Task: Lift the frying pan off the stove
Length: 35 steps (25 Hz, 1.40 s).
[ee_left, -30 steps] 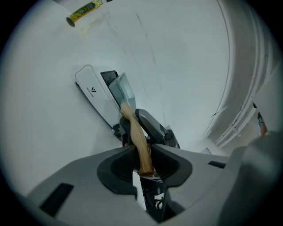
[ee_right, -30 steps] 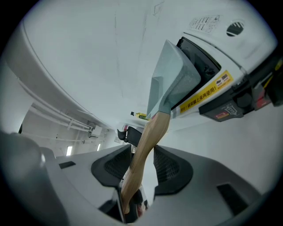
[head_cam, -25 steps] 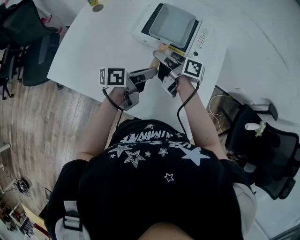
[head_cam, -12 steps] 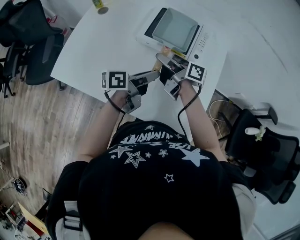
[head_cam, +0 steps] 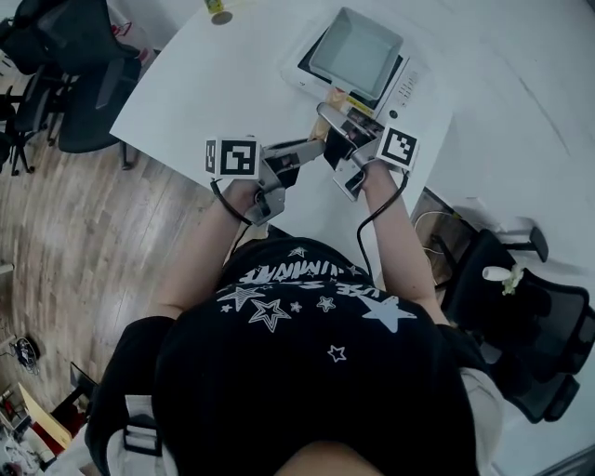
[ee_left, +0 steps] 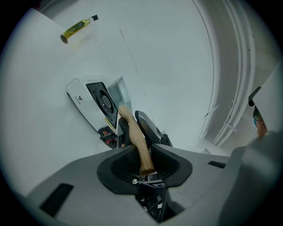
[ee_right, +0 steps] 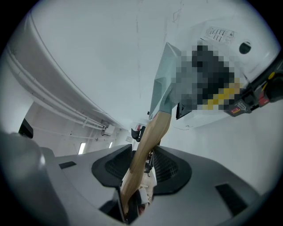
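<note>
A square grey frying pan (head_cam: 358,51) hangs just over the white induction stove (head_cam: 406,85) on the white table (head_cam: 214,84). Its wooden handle (ee_left: 137,137) runs back toward me and both grippers clamp it. My left gripper (head_cam: 311,149) is shut on the handle's end (ee_left: 143,163). My right gripper (head_cam: 339,130) is shut on the handle (ee_right: 148,141) nearer the pan (ee_right: 161,88). In the left gripper view the pan (ee_left: 118,90) stands tilted over the stove's black top (ee_left: 99,99).
A small yellow-green bottle (head_cam: 220,11) lies at the table's far edge, also the bottle (ee_left: 77,28) in the left gripper view. Office chairs stand on the left (head_cam: 74,84) and at the right (head_cam: 521,316). The table's near edge is just below the grippers.
The pan has come up off the stove's top with both grippers still clamped on its handle. Both grippers have shifted slightly up and right in the head view.
</note>
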### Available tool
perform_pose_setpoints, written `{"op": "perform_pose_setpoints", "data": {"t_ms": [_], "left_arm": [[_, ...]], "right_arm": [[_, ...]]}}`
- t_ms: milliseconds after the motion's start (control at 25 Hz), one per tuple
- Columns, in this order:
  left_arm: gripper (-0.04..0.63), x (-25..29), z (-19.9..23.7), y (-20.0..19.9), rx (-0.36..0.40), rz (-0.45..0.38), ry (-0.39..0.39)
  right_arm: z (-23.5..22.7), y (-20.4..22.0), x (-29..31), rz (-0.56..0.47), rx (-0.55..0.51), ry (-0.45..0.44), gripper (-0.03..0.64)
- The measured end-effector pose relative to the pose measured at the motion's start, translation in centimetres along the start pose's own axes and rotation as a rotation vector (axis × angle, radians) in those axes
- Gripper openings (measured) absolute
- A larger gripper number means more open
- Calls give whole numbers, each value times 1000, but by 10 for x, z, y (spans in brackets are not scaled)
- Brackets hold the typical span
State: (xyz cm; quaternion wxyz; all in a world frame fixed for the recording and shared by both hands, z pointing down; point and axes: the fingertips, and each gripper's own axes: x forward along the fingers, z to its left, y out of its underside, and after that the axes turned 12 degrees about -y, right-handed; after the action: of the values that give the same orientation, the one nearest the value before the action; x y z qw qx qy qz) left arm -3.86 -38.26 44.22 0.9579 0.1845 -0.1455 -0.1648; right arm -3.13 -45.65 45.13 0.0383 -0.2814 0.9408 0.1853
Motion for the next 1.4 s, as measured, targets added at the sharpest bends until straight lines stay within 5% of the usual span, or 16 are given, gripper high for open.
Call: {"op": "perform_pose_setpoints", "data": {"t_ms": [560,760,1080,1400], "left_arm": [[114,-15,-31,26,21,-69,-17],[114,-6,-62,92,53,-103,-15],[114,-14,-73,104,8,-138,-49],[114,-19,-104,188,11,-207,-70]], "right_arm": [[36,22,-14,68,-23,-51,147],[59,53,-75,99,-57,-74,147],[71,66,-81,159,-24,-82,149],[100,122,-141,228,-38,-126,149]]}}
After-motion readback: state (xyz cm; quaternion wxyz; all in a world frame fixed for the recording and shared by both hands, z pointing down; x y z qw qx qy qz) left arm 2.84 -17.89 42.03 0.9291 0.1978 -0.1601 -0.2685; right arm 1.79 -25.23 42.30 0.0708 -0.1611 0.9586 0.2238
